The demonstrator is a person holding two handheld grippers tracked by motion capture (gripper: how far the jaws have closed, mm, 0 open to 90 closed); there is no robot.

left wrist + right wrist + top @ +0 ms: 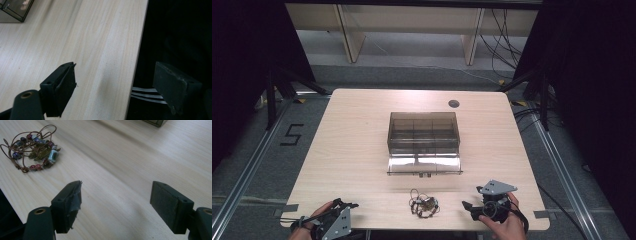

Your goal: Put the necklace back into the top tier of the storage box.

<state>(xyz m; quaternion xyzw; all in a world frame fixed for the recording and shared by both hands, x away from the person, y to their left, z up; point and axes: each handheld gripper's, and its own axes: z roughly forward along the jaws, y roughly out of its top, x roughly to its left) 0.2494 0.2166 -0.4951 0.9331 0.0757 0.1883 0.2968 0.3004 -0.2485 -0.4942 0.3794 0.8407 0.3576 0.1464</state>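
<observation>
A tangle of brown cord with coloured beads (423, 204) lies near the table's front edge, between my two grippers. In the right gripper view the beaded cord (32, 147) sits at the upper left, ahead of the left jaw and apart from it. My right gripper (469, 209) (117, 185) is open over bare wood, held in a hand at the front right. At the front left corner my left gripper (344, 204) (115, 68) is open too, one jaw over the table and the other past its edge. A smoky clear compartment box (423, 132) stands at mid-table with its lid (424, 164) folded down toward me.
The light wooden table (352, 140) has a round cable hole (454, 103) at the back right. A corner of the box (15, 8) shows at the top left of the left gripper view. Dark floor and rails lie beyond the table's sides.
</observation>
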